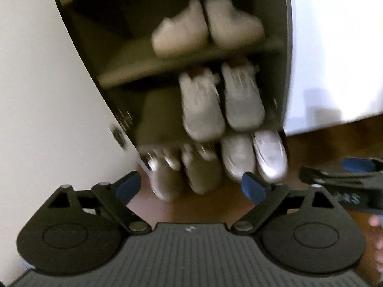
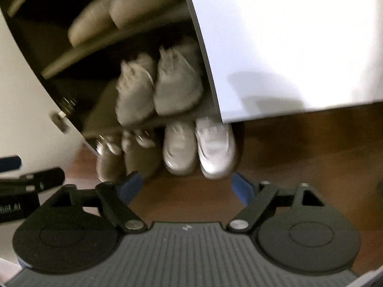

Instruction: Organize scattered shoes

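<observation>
Both grippers, left gripper (image 1: 191, 186) and right gripper (image 2: 186, 186), have their jaws wide apart with nothing in them. Just past them, the white shoes (image 2: 198, 148) and brown shoes (image 2: 126, 157) sit in pairs on the wood floor (image 2: 311, 148). More pairs fill the cupboard (image 1: 191, 57) shelves. The tidying looks nearly done. Next comes checking for any stray shoe.

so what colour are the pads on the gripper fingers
Blue pads, clearest in the left wrist view.
</observation>
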The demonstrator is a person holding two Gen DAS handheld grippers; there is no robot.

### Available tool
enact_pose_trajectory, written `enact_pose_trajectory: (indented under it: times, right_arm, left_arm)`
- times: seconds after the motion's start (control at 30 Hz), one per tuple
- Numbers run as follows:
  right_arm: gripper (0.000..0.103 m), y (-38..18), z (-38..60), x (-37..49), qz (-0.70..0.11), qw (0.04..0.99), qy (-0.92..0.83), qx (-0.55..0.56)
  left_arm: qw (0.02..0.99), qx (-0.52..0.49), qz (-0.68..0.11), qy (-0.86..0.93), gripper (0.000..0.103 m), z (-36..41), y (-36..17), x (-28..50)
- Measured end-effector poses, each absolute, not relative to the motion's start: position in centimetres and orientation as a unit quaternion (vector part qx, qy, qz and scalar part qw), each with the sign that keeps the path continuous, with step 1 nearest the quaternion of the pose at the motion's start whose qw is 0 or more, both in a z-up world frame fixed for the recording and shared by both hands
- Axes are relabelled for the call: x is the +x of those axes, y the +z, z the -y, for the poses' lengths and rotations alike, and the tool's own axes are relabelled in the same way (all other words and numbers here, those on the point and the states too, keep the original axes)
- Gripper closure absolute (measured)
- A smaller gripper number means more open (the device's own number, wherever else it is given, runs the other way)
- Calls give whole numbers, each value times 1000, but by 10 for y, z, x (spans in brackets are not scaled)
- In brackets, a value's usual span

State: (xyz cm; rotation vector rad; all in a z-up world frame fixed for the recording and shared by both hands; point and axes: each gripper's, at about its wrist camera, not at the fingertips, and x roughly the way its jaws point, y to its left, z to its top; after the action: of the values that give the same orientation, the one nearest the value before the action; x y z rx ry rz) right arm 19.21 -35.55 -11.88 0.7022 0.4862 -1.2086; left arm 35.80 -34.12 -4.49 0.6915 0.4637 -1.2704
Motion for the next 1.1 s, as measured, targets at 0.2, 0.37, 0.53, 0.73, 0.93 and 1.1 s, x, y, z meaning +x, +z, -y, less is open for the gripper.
enact_pose_trajectory:
  times: [0.2, 0.37, 0.53, 0.73, 0.93, 1.1]
  right_arm:
    - [12, -80, 332, 188, -196, 756, -572, 251]
    - [11, -81, 300, 192, -186, 744, -591, 249]
    - [9, -81, 265, 196, -181, 733, -613, 232]
    - [2, -72, 227, 209, -169, 716, -635, 238]
    - [1, -56, 200, 231, -208, 702, -663, 155]
    - [1, -39, 177, 232, -184, 695, -687, 103]
  left_arm:
    - [743, 233, -238, -580, 7, 335, -30, 366]
    - [726, 214, -263, -598, 7, 317, -46, 369]
    - [718, 221, -231, -618, 7, 272, -48, 367]
    - [721, 231, -219, -616, 1, 223, -37, 385]
    - [739, 234, -174, -608, 1, 193, -19, 381]
    - [754, 219, -162, -598, 1, 179, 2, 377]
